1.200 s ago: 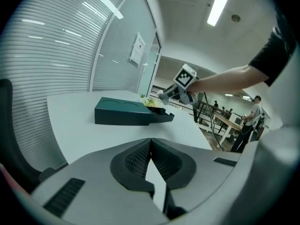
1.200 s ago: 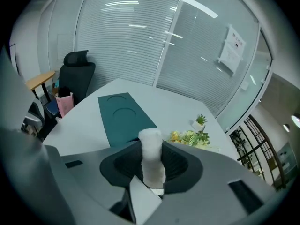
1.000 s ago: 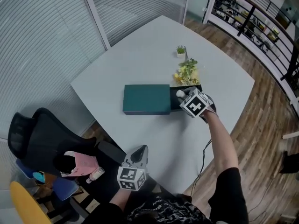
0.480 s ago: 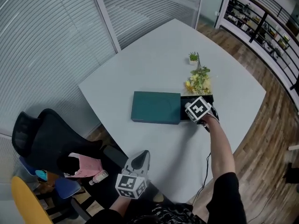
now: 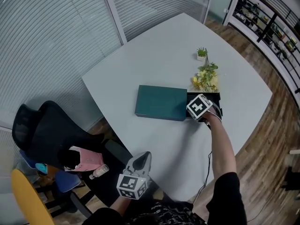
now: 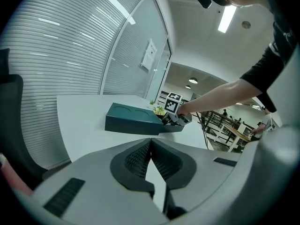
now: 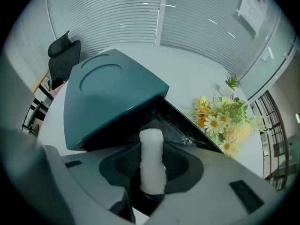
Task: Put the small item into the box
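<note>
A dark teal box (image 5: 160, 102) lies on the white table (image 5: 140, 60), its lid slid left so a black inner tray (image 5: 216, 97) shows at its right end. My right gripper (image 5: 202, 111) hangs over that open tray, shut on a small white roll (image 7: 152, 161) that stands upright between its pads. In the right gripper view the roll's tip sits just before the tray's dark opening (image 7: 174, 122). My left gripper (image 5: 140, 162) stays low near the table's front edge, jaws shut with nothing in them (image 6: 151, 159); from it the box (image 6: 133, 118) shows far ahead.
A bunch of yellow and white flowers (image 5: 205, 78) lies just behind the tray, with a small potted plant (image 5: 201, 54) beyond it. A black office chair (image 5: 42, 135) and a pink item (image 5: 86, 158) stand off the table's left front corner.
The head view has shifted, so the box and table sit more to the right. My right gripper with the roll has settled closer over the open tray. The left gripper has barely moved.
</note>
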`<state>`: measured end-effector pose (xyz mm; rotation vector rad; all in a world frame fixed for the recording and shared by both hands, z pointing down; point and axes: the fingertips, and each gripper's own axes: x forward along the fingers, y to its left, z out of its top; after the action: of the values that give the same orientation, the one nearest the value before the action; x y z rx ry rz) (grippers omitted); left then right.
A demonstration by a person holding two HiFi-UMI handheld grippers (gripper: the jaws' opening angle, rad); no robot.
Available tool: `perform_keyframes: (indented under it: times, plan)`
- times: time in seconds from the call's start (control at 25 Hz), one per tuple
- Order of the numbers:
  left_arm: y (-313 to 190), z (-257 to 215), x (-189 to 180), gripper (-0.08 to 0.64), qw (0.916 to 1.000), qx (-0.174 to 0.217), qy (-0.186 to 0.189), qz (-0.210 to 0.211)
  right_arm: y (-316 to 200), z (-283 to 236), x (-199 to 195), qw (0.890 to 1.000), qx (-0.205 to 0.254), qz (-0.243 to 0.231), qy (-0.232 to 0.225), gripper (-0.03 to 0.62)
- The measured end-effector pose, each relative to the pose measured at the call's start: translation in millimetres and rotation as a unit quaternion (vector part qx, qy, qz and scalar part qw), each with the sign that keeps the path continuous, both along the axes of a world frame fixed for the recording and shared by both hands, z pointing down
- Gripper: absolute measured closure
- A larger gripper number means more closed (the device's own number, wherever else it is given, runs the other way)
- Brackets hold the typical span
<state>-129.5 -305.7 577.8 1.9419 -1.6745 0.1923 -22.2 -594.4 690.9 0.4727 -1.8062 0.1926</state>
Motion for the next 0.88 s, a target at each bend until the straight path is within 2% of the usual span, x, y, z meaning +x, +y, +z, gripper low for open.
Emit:
perform_keyframes:
  times: [0.16, 0.24, 0.28, 0.44, 0.6, 0.88]
  plan:
    - [2, -8, 3, 0.541, 0.9999, 0.008, 0.006, -0.002, -2, -4, 5, 1.0, 0.015, 0.02, -0.011, 0.421]
    - [2, -13, 1, 0.541, 0.9999, 0.014, 0.003, -0.006, -3, -7, 8, 0.999, 0.016, 0.036, -0.02, 0.334]
    - [2, -14, -1, 0.541, 0.9998, 0.016, 0.001, -0.009, -2, -9, 8, 0.999, 0.015, 0.04, -0.027, 0.319]
    - [7, -17, -8, 0.541, 0.9994, 0.02, -0.009, -0.025, 14, -25, -7, 0.996, -0.002, 0.021, -0.083, 0.319]
    - [13, -23, -3, 0.541, 0.9994, 0.027, -0.009, -0.019, 8, -61, 6, 0.995, 0.048, 0.026, -0.089, 0.32]
    - [29, -38, 17, 0.541, 0.9989, 0.046, -0.011, 0.008, 29, -125, 12, 0.984, 0.091, 0.035, -0.149, 0.33]
